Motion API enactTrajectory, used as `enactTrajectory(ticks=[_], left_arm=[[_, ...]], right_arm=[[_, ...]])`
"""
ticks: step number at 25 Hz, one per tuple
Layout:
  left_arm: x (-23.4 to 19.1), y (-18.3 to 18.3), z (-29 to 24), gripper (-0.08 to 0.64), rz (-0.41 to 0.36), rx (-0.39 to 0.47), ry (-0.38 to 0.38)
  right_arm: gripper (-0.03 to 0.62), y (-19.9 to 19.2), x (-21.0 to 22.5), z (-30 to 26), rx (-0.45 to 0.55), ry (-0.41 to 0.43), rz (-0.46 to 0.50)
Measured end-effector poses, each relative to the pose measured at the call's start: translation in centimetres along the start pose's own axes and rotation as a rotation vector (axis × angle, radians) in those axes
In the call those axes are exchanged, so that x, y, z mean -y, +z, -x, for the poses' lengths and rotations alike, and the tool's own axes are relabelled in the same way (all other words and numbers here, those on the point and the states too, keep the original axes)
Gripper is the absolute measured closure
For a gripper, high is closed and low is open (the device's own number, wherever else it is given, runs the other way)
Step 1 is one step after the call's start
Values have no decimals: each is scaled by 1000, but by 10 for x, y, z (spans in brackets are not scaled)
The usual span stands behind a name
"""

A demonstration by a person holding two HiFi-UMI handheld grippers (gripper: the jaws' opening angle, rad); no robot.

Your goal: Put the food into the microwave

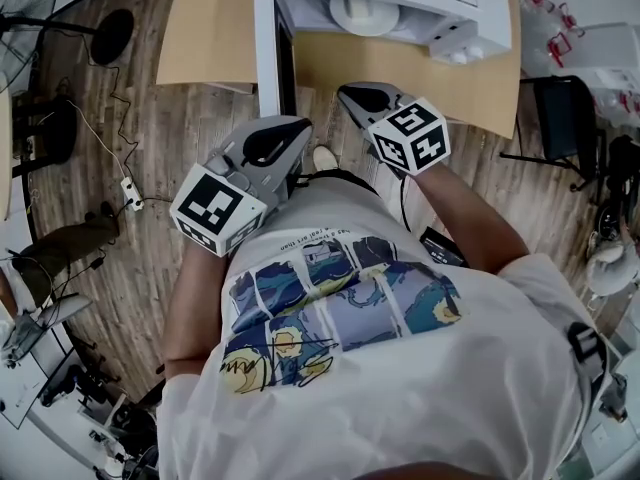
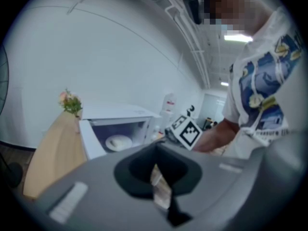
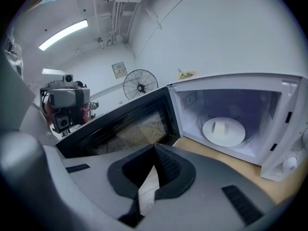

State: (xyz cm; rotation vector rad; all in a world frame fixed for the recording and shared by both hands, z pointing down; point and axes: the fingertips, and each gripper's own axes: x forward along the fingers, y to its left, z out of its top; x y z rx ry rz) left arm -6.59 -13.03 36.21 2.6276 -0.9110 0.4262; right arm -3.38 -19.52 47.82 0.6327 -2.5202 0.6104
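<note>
Closest under the head view I see the person's white T-shirt with a blue and yellow picture print [image 1: 340, 368]. Just beyond it, both grippers are held out over the brown wood-plank floor [image 1: 150, 148]. The grey left gripper [image 1: 300, 126] is on the left and the grey right gripper [image 1: 348, 90] on the right, each with its black-and-white marker cube. They point at the white box-shaped microwave [image 1: 470, 13] on the light wooden counter [image 1: 200, 38] at the far side. Its black-framed microwave door [image 1: 272, 63] hangs open to the left. Inside, a white round plate [image 1: 345, 13] carries the pale lump of food [image 1: 366, 13], so the food sits in the oven.

From the left gripper view, the left gripper [image 2: 155, 160] has its jaws drawn together at the tips, with nothing between them. Only a thin strip of floor shows through. Farther off on the left is the microwave [image 2: 120, 114] with the plate [image 2: 118, 142] in its cavity. The right gripper's marker cube [image 2: 186, 131] is just to the right of it, and a small bunch of pink flowers [image 2: 70, 102] is at the counter's [image 2: 53, 153] far end.

From the right gripper view, the right gripper [image 3: 155, 150] is likewise closed on nothing. The door [image 3: 130, 129] shows its mesh window on the left, and the plate [image 3: 236, 134] with the food [image 3: 220, 128] lies in the lit cavity on the right. A black standing fan [image 3: 140, 85] is far behind.
</note>
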Motion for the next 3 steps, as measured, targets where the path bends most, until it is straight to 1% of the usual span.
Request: enactTrajectory(ticks=[3], left_arm=[[-1,1,-2,552,-5,0,6]], right_arm=[[586,0,3,-1,-2,1,8]])
